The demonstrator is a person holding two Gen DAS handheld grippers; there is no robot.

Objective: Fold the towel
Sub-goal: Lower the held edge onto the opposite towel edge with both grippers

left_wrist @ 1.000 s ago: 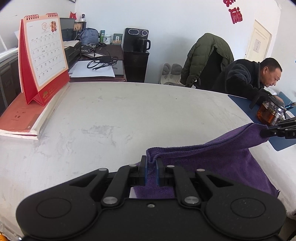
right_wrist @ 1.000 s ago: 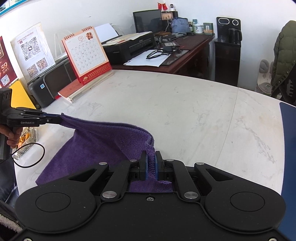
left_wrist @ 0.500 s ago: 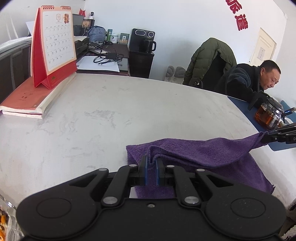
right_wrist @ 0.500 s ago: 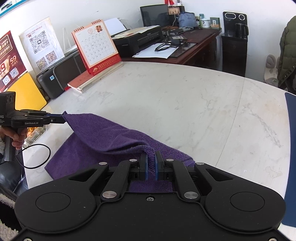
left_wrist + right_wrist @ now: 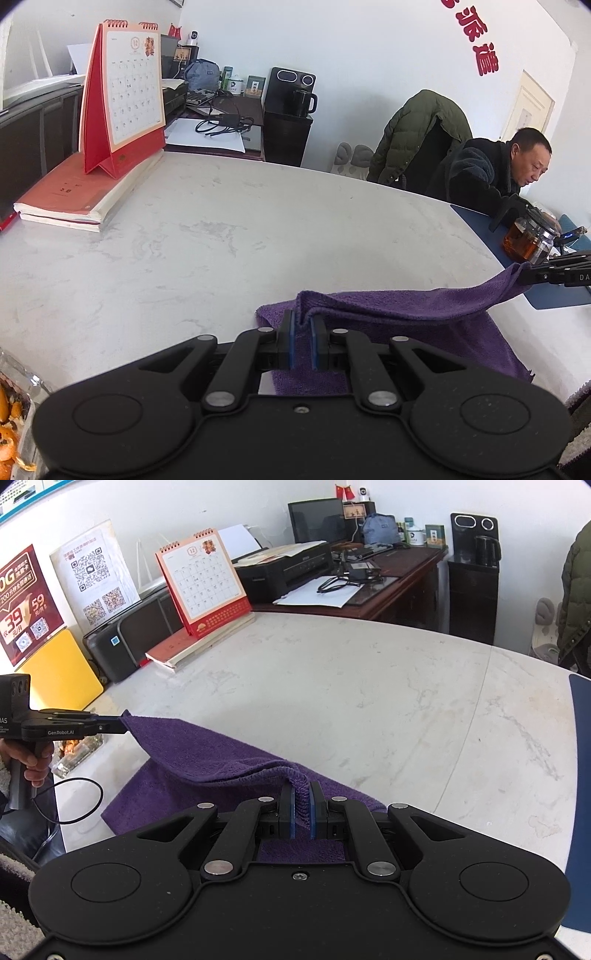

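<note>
Carried further across the white worktop [image 5: 207, 236] since a second ago: purple towel [image 5: 399, 310], top layer now lower over the layer lying flat. Pinched at one corner by left gripper [image 5: 302, 334], at the other by right gripper [image 5: 302, 805]. Near edge hidden behind gripper bodies. Readable: "GenRobot.AI"; desk calendar [image 5: 207, 579], "12".

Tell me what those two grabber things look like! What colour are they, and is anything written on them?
Both are matte black plastic. The left gripper and right gripper each have two round discs on a wide body, silver screws, linked bars and slim fingers with blue pads. Seen from the side, the left one reads "GenRobot.AI" in white. A thin black cable loops below its handle, held by a hand with a fuzzy grey cuff.
</note>
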